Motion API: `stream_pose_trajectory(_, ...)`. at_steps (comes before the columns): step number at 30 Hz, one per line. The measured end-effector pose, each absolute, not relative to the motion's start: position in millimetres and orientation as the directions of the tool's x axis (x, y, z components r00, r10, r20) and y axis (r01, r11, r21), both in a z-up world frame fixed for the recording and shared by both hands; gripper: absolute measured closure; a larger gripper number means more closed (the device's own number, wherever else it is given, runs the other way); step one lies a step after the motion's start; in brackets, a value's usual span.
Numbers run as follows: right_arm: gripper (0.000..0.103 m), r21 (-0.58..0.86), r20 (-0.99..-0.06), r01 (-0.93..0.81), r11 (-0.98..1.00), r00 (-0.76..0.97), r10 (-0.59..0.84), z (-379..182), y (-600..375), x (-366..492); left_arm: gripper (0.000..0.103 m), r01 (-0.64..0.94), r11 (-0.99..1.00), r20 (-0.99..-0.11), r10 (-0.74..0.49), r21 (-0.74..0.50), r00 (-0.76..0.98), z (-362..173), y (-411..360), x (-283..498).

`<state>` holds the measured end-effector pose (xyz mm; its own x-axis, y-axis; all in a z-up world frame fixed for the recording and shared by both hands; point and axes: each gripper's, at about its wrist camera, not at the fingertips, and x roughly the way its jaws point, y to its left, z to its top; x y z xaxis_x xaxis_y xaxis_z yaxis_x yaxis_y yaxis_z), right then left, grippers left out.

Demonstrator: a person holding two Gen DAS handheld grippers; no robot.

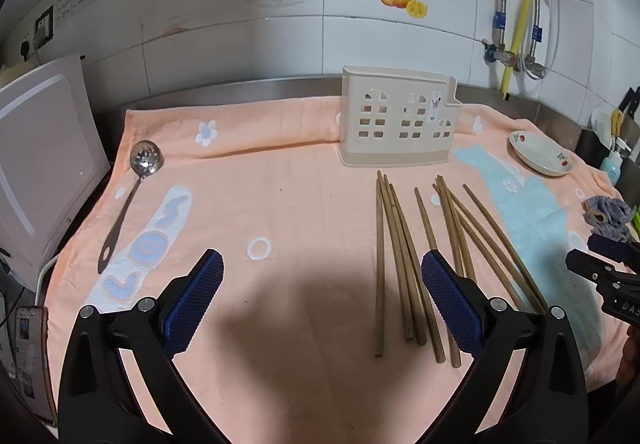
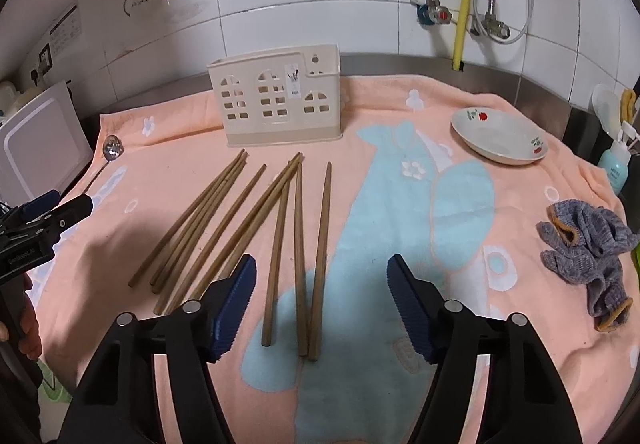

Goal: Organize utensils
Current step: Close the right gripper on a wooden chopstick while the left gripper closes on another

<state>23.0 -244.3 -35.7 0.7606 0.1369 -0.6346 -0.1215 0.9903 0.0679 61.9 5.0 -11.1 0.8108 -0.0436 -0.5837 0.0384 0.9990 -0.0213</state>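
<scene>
Both the left gripper (image 1: 322, 302) and right gripper (image 2: 322, 306) hovered with jaws spread wide above the chopsticks (image 2: 280, 240); towel (image 1: 280, 204) lettering unreadable.

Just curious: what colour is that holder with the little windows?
The utensil holder is cream beige; clearest in the right wrist view.

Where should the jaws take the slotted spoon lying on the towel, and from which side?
Probably mid-handle of the slotted spoon, from above, with the left gripper, jaws across the handle. It lies flat on the towel, bowl toward the wall; the thin straight handle suits the jaws better than the wide bowl.
</scene>
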Motion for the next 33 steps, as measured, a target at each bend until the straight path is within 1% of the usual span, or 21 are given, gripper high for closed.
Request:
stream_pose_trajectory(4,0.044,0.065,-0.650,-0.127,0.990,0.747,0.139,-42,-244,27,0.006,0.054,0.998,-0.594,-0.060,-0.027,0.802,-16,5,65)
stream_pose_trajectory(8,0.054,0.075,-0.666,-0.129,0.989,0.732,0.146,-48,-242,34,0.006,0.066,0.997,-0.600,-0.074,-0.035,0.797,-21,6,69)
stream_pose_trajectory(9,0.056,0.076,-0.669,-0.130,0.989,0.728,0.147,-50,-242,35,0.007,0.065,0.997,-0.600,-0.074,-0.037,0.796,-22,6,70)
stream_pose_trajectory(10,0.058,0.077,-0.674,-0.130,0.988,0.723,0.148,-52,-241,37,0.011,0.068,0.997,-0.603,-0.078,-0.041,0.794,-23,6,71)
stream_pose_trajectory(11,0.062,0.079,-0.677,-0.132,0.988,0.720,0.150,-53,-241,39,0.012,0.076,0.996,-0.609,-0.091,-0.051,0.788,-25,7,73)
stream_pose_trajectory(15,0.069,0.081,-0.691,-0.133,0.988,0.706,0.152,-60,-239,46,0.016,0.089,0.994,-0.625,-0.108,-0.062,0.773,-33,7,79)
stream_pose_trajectory(18,0.076,0.084,-0.699,-0.137,0.987,0.698,0.156,-63,-238,51,0.017,0.115,0.990,-0.636,-0.138,-0.078,0.759,-39,5,84)
stream_pose_trajectory(20,0.080,0.084,-0.706,-0.143,0.986,0.690,0.160,-67,-236,55,0.017,0.122,0.990,-0.646,-0.137,-0.067,0.751,-43,2,87)
stream_pose_trajectory(23,0.083,0.080,-0.713,-0.150,0.985,0.682,0.162,-70,-233,60,0.018,0.161,0.983,-0.653,-0.182,-0.092,0.735,-49,-1,91)
stream_pose_trajectory(26,0.088,0.076,-0.720,-0.153,0.985,0.675,0.161,-74,-231,65,0.022,0.172,0.980,-0.665,-0.192,-0.096,0.722,-54,-1,95)
stream_pose_trajectory(29,0.092,0.073,-0.727,-0.155,0.985,0.668,0.159,-78,-229,70,0.034,0.194,0.977,-0.684,-0.205,-0.094,0.700,-58,-4,101)
stream_pose_trajectory(31,0.094,0.074,-0.732,-0.156,0.985,0.663,0.160,-80,-230,72,0.047,0.211,0.972,-0.695,-0.224,-0.106,0.683,-61,-6,104)
stream_pose_trajectory(32,0.096,0.074,-0.735,-0.158,0.985,0.659,0.161,-82,-229,74,0.050,0.218,0.970,-0.698,-0.230,-0.108,0.678,-63,-7,106)
stream_pose_trajectory(33,0.097,0.074,-0.736,-0.159,0.984,0.657,0.161,-83,-229,75,0.057,0.226,0.968,-0.702,-0.236,-0.109,0.672,-64,-9,107)
